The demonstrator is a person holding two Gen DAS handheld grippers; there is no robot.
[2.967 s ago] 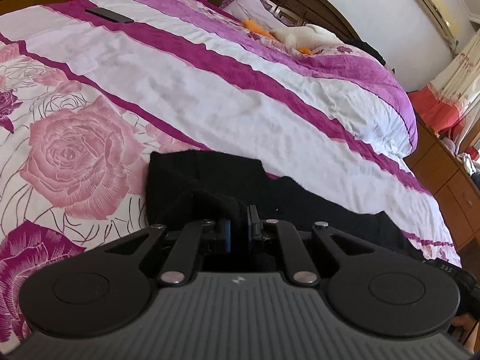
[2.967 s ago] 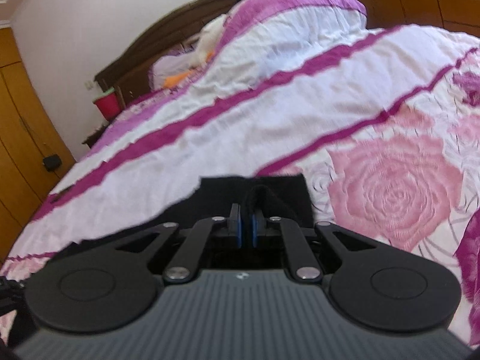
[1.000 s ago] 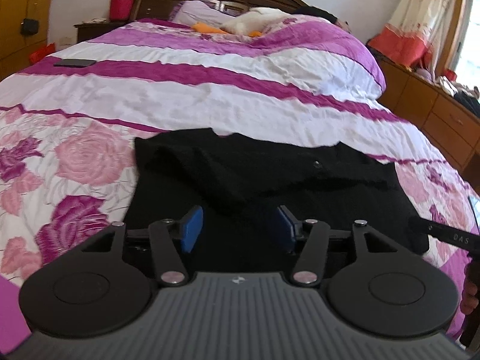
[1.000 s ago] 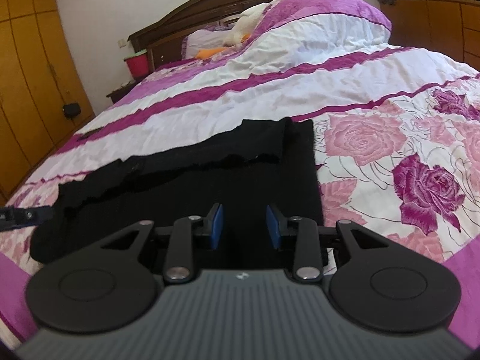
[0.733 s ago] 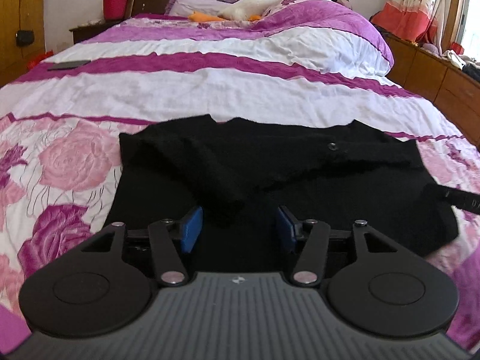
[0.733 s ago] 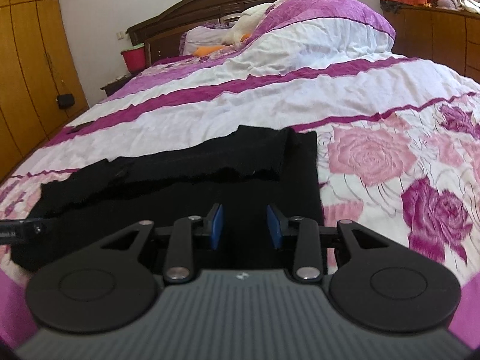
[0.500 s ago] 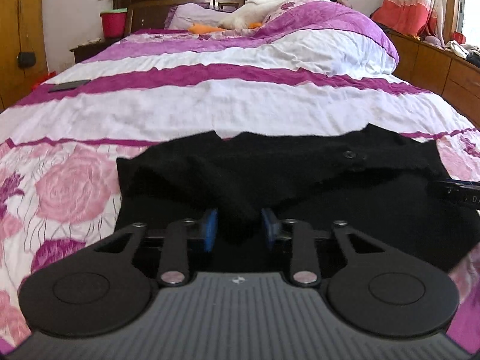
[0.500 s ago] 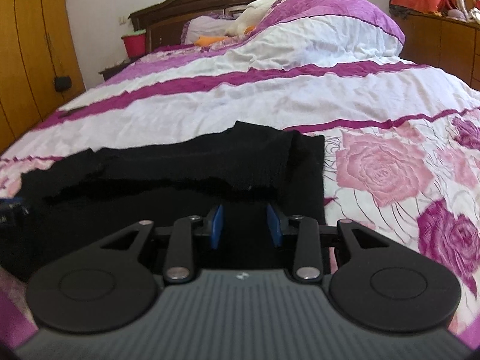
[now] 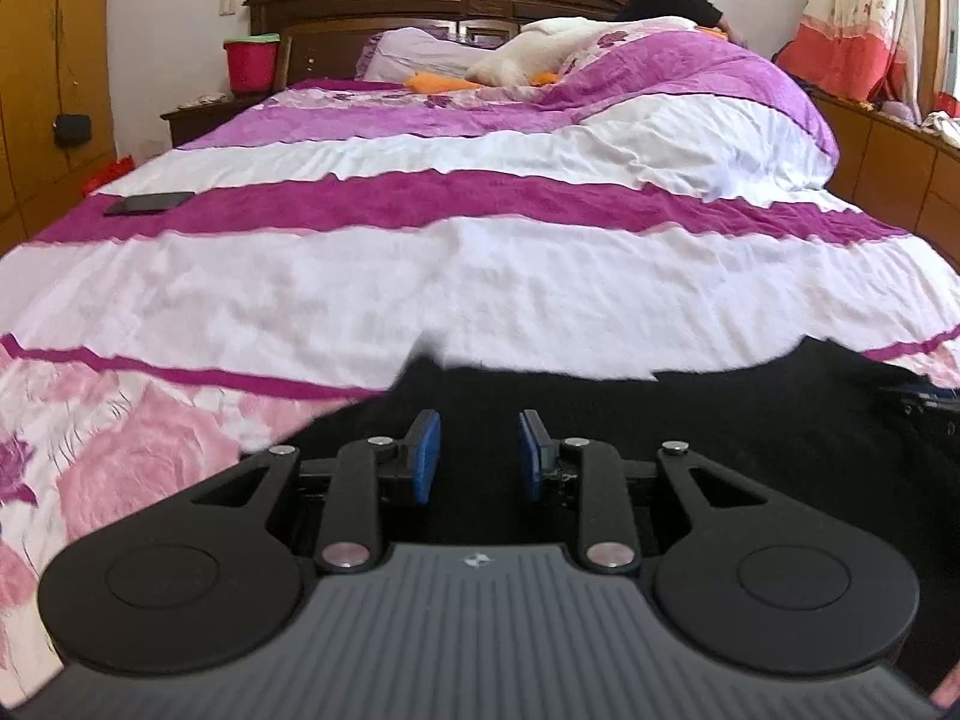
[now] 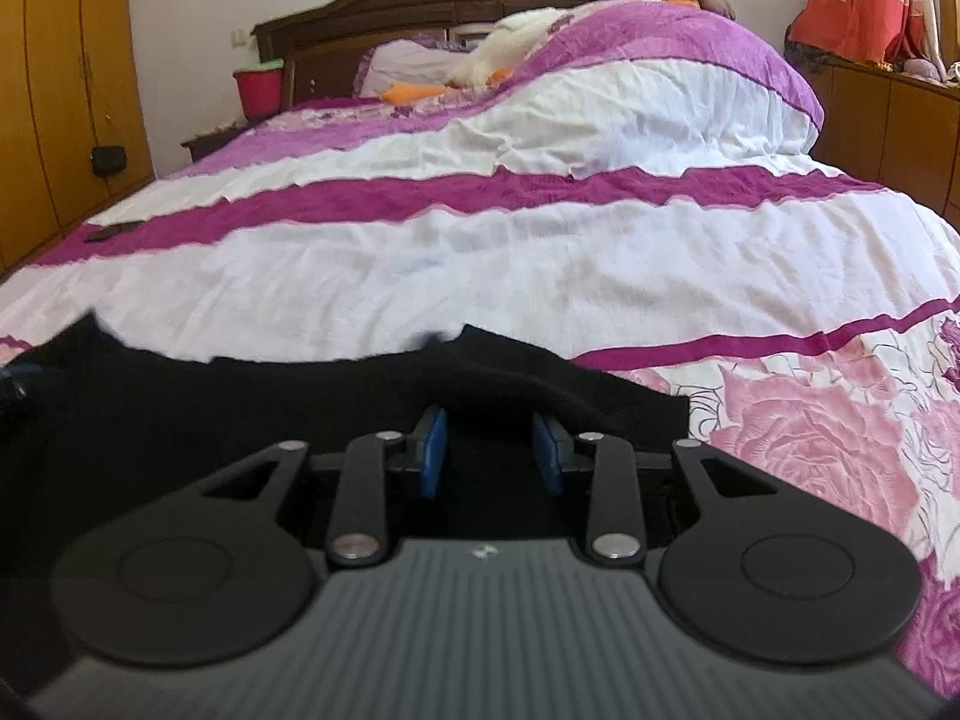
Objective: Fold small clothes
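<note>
A black garment (image 9: 690,420) of fuzzy knit is seen spread low across the foot of the bed (image 9: 480,276), its far edge uneven and slightly raised in a fold, most clearly in the right wrist view (image 10: 360,396). The garment is laid on a quilt with white and magenta stripes and pink roses; its right side edge is seen ending against the rose print in the right wrist view. Beyond the far edge, a wide stretch of bare quilt is left open up to the pillows (image 9: 528,54) and the dark wooden headboard (image 9: 432,0). A dark phone (image 9: 149,203) is seen on a magenta stripe far to the left, well apart from the garment. The left gripper (image 9: 474,456) is held low over the cloth with its blue-padded fingers (image 9: 425,456) parted and nothing between them. The right gripper (image 10: 491,450) is likewise held with its fingers (image 10: 433,450) spread, the raised fold lying just beyond their tips; contact with the cloth cannot be told.
</note>
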